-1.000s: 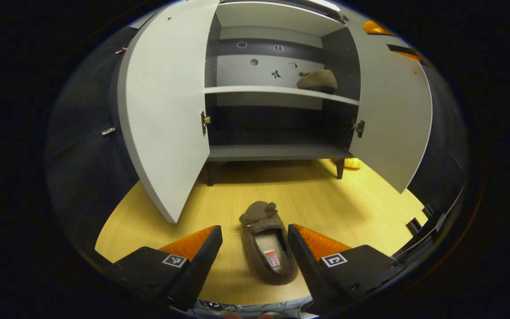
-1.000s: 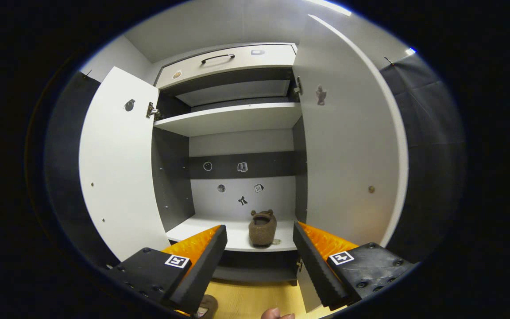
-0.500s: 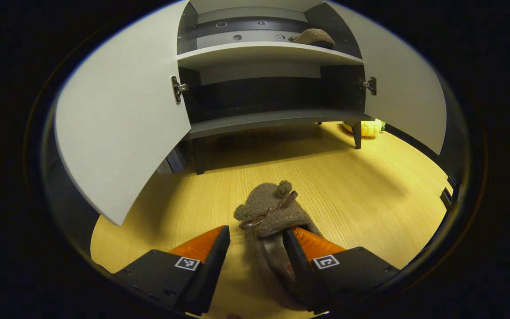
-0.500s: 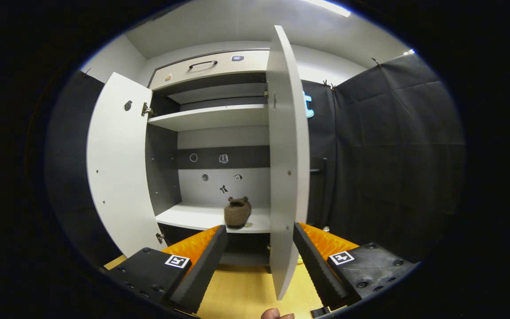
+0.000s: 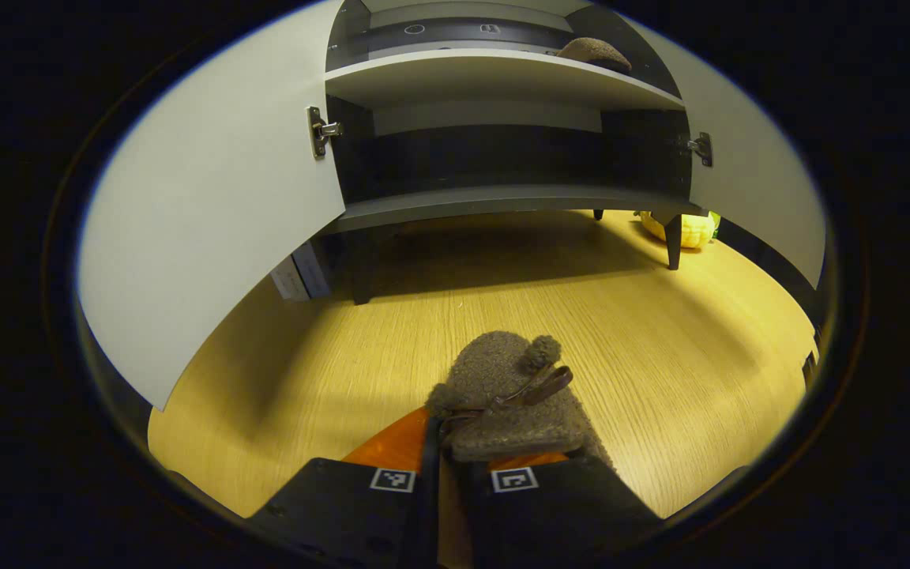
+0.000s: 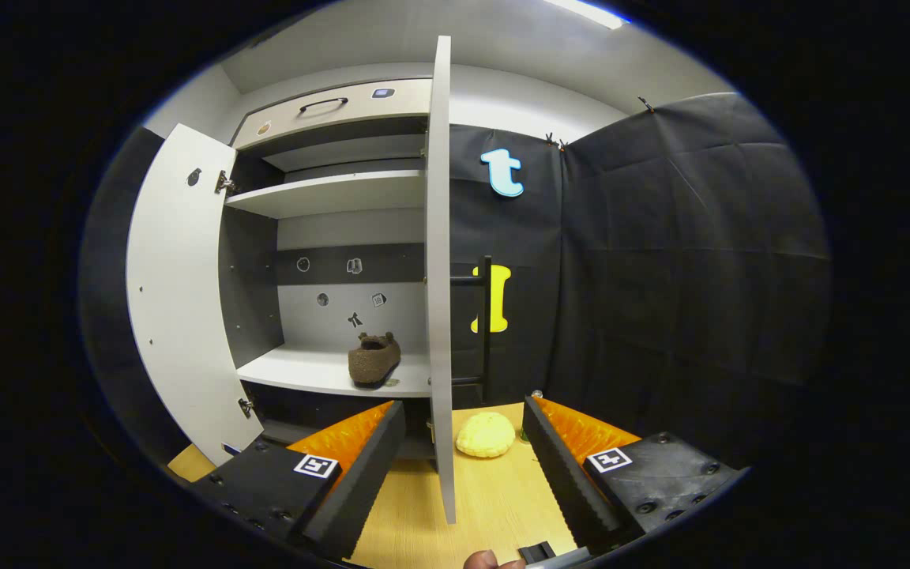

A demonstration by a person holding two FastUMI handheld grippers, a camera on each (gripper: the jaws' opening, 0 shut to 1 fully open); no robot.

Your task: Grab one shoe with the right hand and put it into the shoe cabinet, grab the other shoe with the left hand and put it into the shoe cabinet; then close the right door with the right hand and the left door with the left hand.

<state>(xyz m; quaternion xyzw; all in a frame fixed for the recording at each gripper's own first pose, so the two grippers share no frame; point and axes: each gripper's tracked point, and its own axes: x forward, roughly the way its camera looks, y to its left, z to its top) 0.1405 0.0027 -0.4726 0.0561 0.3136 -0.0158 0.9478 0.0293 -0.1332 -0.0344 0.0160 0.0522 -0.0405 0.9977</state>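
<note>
Since the earlier frame the left gripper (image 5: 449, 466) has clamped the near slipper (image 5: 510, 395) on the floor (image 5: 660, 332), ready for the shoe cabinet (image 5: 502, 197), while the right gripper (image 6: 463, 466), fingers apart, faces the right door (image 6: 441, 276) beside the shelved slipper (image 6: 374, 357).

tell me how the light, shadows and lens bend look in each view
Left gripper view: warm, dim light; the cabinet casts a broad shadow on the wood floor, and the fisheye bows the left door. Right gripper view: a ceiling light glares at the top; the right door is seen nearly edge-on.
</note>
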